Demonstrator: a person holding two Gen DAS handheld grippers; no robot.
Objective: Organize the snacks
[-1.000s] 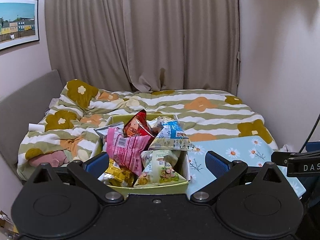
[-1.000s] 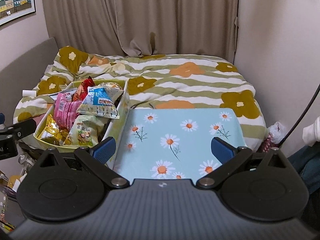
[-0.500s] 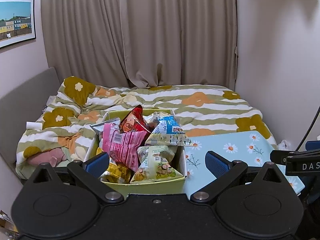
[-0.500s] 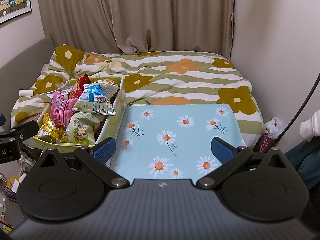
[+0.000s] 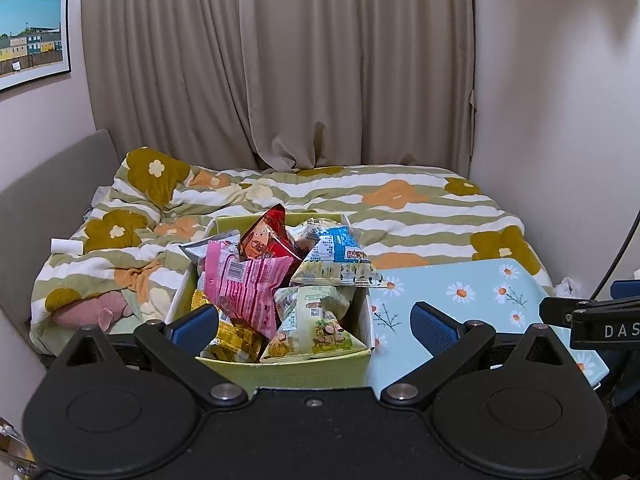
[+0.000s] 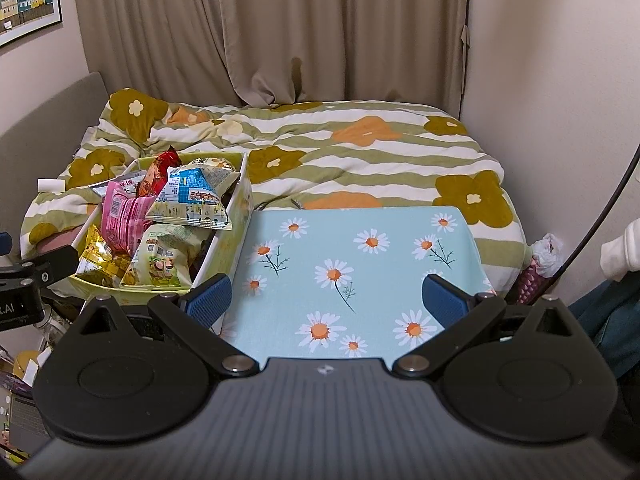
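Observation:
A light green box (image 5: 304, 372) (image 6: 240, 196) piled with snack packets stands at the left of a daisy-print tabletop (image 6: 360, 264) (image 5: 480, 296). In it lie a pink packet (image 5: 248, 284) (image 6: 124, 216), a red packet (image 5: 268, 236) (image 6: 158, 172), a blue-and-white triangular packet (image 5: 340, 260) (image 6: 192, 200), a pale green packet (image 5: 316, 320) (image 6: 164, 256) and a yellow packet (image 5: 236, 340) (image 6: 96, 256). My left gripper (image 5: 314, 326) is open just before the box's near wall. Over the bare tabletop, my right gripper (image 6: 326, 300) is open and holds nothing.
Behind the tabletop lies a bed with a striped flower duvet (image 6: 360, 148), beige curtains (image 5: 280, 64) beyond it. A white wall (image 6: 560, 80) closes the right side. A person's white sleeve (image 6: 620, 248) shows at the right edge. A plastic bag (image 6: 548, 256) sits beside the bed.
Both views have tilted up and drawn back a little, so the box and tabletop sit lower in frame. Both grippers stay open and the packets have not shifted.

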